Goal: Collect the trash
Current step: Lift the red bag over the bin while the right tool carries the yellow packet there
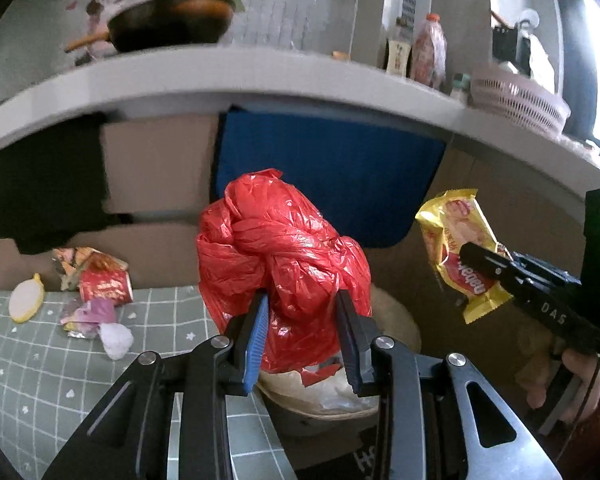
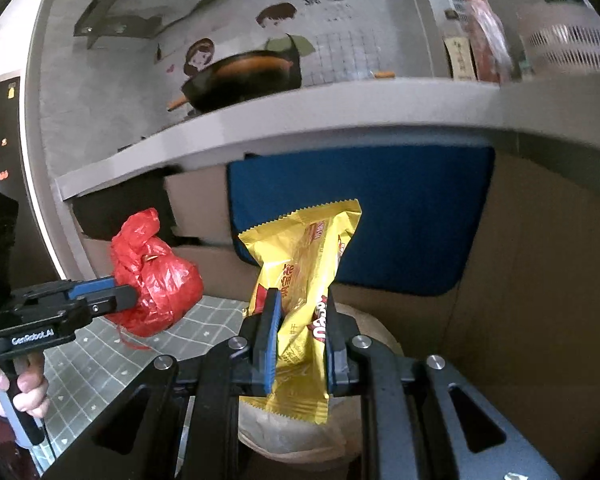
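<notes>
My left gripper (image 1: 305, 300) is shut on a crumpled red plastic bag (image 1: 276, 256) and holds it in the air over a bin lined with a pale bag (image 1: 396, 320). My right gripper (image 2: 300, 300) is shut on a yellow snack wrapper (image 2: 304, 264) and holds it above the same bin (image 2: 300, 436). Each gripper shows in the other's view: the right one with the wrapper (image 1: 456, 252) at the right, the left one with the red bag (image 2: 156, 276) at the left.
More trash lies on a grey checked mat (image 1: 40, 360) at the left: a red-and-white wrapper (image 1: 104, 284), a pink wrapper (image 1: 92, 312), a white wad (image 1: 116, 340), a white-yellow piece (image 1: 26, 298). A white counter (image 1: 220, 76) runs overhead with a pan (image 1: 172, 20). A blue panel (image 1: 340, 168) and cardboard (image 1: 156, 164) stand behind.
</notes>
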Motion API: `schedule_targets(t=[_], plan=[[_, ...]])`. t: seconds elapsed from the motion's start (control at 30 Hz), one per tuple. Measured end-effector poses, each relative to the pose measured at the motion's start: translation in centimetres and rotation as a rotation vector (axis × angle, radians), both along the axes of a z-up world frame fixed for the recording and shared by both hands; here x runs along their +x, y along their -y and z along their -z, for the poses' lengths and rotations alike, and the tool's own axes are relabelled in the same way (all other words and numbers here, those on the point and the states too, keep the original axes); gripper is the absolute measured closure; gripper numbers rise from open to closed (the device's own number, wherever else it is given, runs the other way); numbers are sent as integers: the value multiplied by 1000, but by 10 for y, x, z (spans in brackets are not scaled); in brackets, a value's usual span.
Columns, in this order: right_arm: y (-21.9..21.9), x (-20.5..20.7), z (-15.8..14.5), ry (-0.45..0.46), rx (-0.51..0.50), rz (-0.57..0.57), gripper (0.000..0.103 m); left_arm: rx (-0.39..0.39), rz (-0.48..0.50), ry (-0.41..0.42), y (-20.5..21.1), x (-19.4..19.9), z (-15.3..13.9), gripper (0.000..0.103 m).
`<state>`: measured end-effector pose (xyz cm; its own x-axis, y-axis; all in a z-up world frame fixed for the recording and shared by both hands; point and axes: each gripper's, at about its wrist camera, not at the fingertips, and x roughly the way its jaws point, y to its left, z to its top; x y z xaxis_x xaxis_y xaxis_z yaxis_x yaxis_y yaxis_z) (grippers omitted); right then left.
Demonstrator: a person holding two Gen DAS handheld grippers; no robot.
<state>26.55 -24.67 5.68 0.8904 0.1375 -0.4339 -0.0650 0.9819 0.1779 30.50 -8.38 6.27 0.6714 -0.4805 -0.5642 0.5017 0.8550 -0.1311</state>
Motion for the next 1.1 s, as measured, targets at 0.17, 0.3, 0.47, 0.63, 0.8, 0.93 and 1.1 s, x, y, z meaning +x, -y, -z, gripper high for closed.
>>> schedule_targets(t=[0.17,0.3,0.47,0.63,0.8,0.93,1.1], plan=[[16,17,28,-37,50,26,86,8,30,-101,11,29,35,69],[19,34,45,-79,45,15,86,30,61,-132,24,46,53,69],[18,50,60,-110,57,8,86,40,48,-143,34,66,62,69],[19,63,65,-132,49,7,85,28,35,-176,37,82,75,69],[15,76,74,-173,50,-7,85,18,37,-269,39,99,98,69],[15,86,79,-190,51,-5,84,10,36,-318,40,112,108,69],[16,97,89,-221,60,-13,84,5,36,-359,37,124,117,69]])
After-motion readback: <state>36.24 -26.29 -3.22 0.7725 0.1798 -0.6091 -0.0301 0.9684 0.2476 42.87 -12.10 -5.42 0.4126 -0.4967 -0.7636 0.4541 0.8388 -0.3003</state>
